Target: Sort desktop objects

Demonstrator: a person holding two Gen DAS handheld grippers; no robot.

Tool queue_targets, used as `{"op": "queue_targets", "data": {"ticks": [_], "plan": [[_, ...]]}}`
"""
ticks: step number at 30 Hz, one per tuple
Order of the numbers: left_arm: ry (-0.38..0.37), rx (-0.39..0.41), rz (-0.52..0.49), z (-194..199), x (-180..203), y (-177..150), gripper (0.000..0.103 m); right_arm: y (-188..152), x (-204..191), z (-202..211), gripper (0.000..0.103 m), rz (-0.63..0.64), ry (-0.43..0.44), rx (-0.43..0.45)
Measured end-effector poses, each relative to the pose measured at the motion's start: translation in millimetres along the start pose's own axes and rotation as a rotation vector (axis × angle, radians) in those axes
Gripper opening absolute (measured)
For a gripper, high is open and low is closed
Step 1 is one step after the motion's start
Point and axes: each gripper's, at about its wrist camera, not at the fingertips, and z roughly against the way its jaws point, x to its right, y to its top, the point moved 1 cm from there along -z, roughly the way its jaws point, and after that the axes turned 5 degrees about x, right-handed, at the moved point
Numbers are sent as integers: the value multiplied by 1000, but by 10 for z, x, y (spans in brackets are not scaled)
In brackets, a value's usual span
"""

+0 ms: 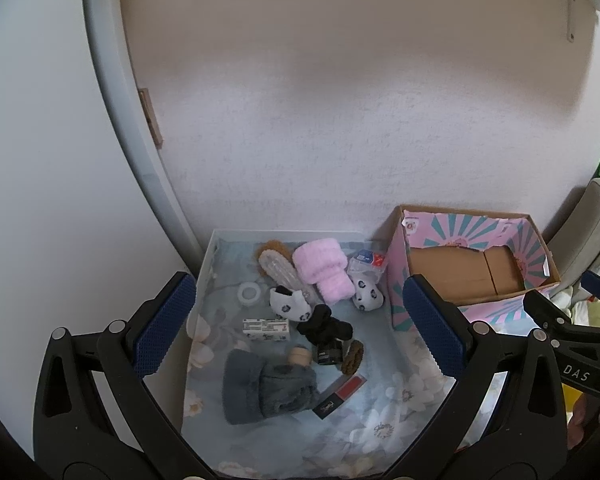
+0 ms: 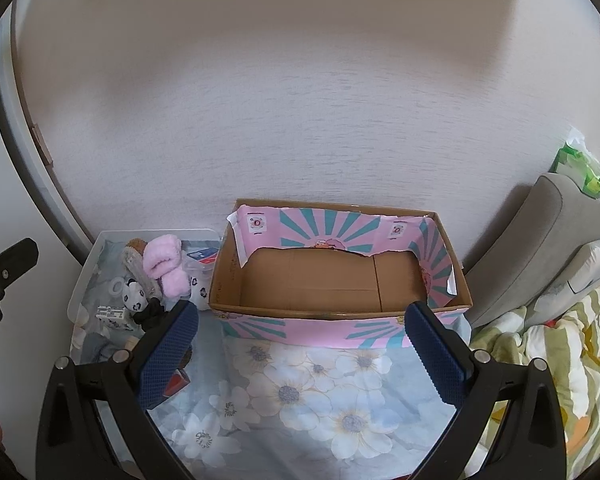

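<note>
Desktop objects wait unsorted on a pale blue flowered cloth point(image 2: 300, 396), all of them massed between and just beyond the wide-spread blue-padded fingers of the left gripper point(image 1: 296, 328), which holds nothing. Nearest its left finger lie a clear roll of tape point(image 1: 248, 291) and a small white printed carton point(image 1: 266, 329), its lettering too small to read; below them slumps a folded grey fleece cloth point(image 1: 266, 390) with a round beige-capped item point(image 1: 299, 356) touching its upper edge. Toward the middle sit a pale bristled hairbrush with a brown furry back point(image 1: 274, 266), a rolled pink fluffy cloth point(image 1: 324, 274), two white spotted soft toys point(image 1: 290, 304) on either side of that roll's near end, a black scrunchie point(image 1: 326, 326), a small black jar point(image 1: 329, 354), a brown braided band point(image 1: 352, 357) and a flat black-and-red case point(image 1: 338, 396) bearing a gold mark that cannot be made out. Closer to the right finger rests a clear packet with a blue-and-red label point(image 1: 366, 264). Right of the heap, beyond the equally wide and empty fingers of the right gripper point(image 2: 302, 348), stands a pink-and-teal sunburst cardboard box point(image 2: 340, 280), its brown floor bare. Judging by that empty box, sorting has barely started and every piece remains to be moved. Legible writing is limited to "DAS" on the black gripper frame at the right edge of the left view.
</note>
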Motion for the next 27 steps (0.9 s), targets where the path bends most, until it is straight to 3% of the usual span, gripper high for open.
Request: {"op": "queue_targets", "data": {"ticks": [27], "plan": [[-1, -8, 35, -26, -134, -54, 103, -24, -52, -40, 103, 0, -6, -13]]}}
